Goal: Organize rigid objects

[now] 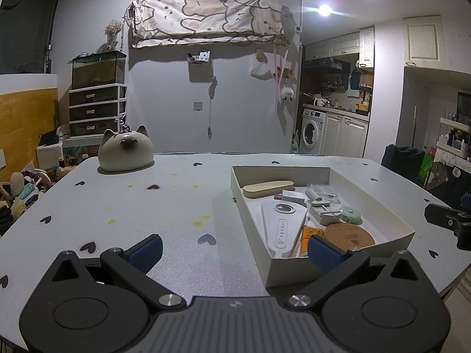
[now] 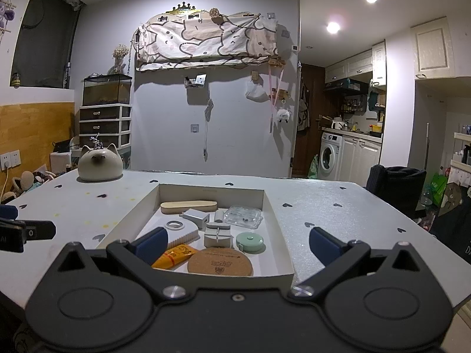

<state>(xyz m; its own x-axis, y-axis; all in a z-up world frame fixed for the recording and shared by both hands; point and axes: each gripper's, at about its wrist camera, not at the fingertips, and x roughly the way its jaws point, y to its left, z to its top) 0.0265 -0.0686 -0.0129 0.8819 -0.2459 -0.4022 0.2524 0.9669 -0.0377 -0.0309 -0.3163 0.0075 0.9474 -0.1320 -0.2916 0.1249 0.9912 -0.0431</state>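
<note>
A shallow white box lies on the table and holds several rigid items: a wooden oval block, a cork coaster, a mint tape measure, an orange tube, a clear plastic case and a white toothed wedge. My left gripper hovers open at the box's near left corner, nothing between its fingers. My right gripper stands open just before the box's near edge, empty.
A cat-shaped ceramic jar sits at the table's far left. The white table carries heart prints and yellow stains. A dark chair stands at the right. Toys are piled on the floor at left.
</note>
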